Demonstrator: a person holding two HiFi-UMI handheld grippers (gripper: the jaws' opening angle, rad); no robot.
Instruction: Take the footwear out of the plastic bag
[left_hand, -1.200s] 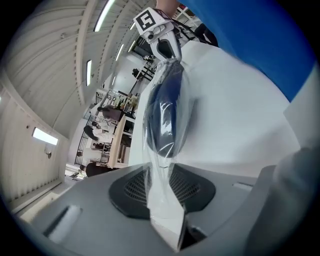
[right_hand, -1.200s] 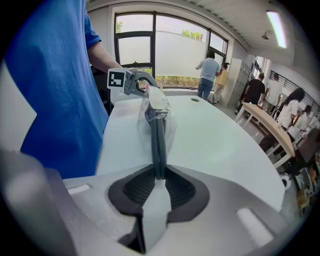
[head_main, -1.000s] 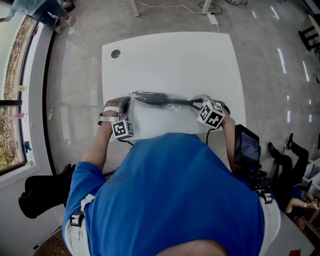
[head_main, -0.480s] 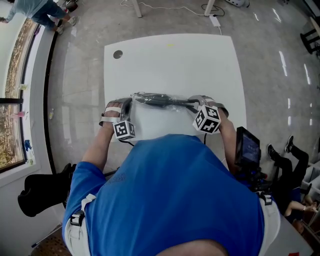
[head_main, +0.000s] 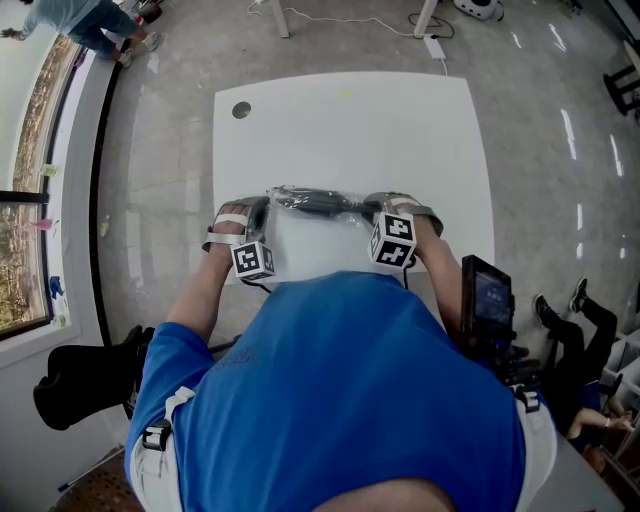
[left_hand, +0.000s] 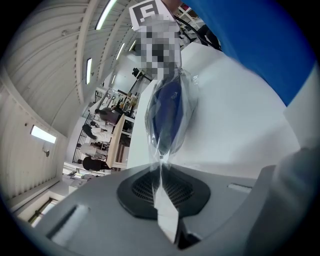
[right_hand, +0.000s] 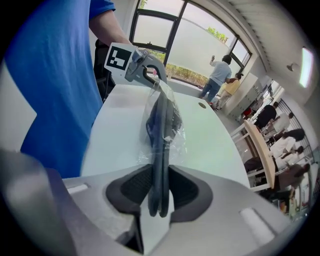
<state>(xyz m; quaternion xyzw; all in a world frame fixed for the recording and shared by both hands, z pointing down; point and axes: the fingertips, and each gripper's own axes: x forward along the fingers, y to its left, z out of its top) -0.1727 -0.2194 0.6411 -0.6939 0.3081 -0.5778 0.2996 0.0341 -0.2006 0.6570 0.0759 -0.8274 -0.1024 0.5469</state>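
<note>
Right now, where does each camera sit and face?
Head view: head-mounted, down at the white table; blue shirt, forearms, left tool, right tool show.
Left gripper view: on the left tool, along the pinched plastic bag toward the right tool; shirt shows.
Right gripper view: on the right tool, jaws just widened onto the dark footwear, toward the left tool; arm shows.
Shared: plastic bag, dark footwear.

Bagged footwear (head_main: 320, 203), seemingly on white table (head_main: 400, 130)

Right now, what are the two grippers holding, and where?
The left gripper pinches the plastic bag by its thin end. The right gripper, jaws just opened wider, clamps the end of the dark footwear.
</note>
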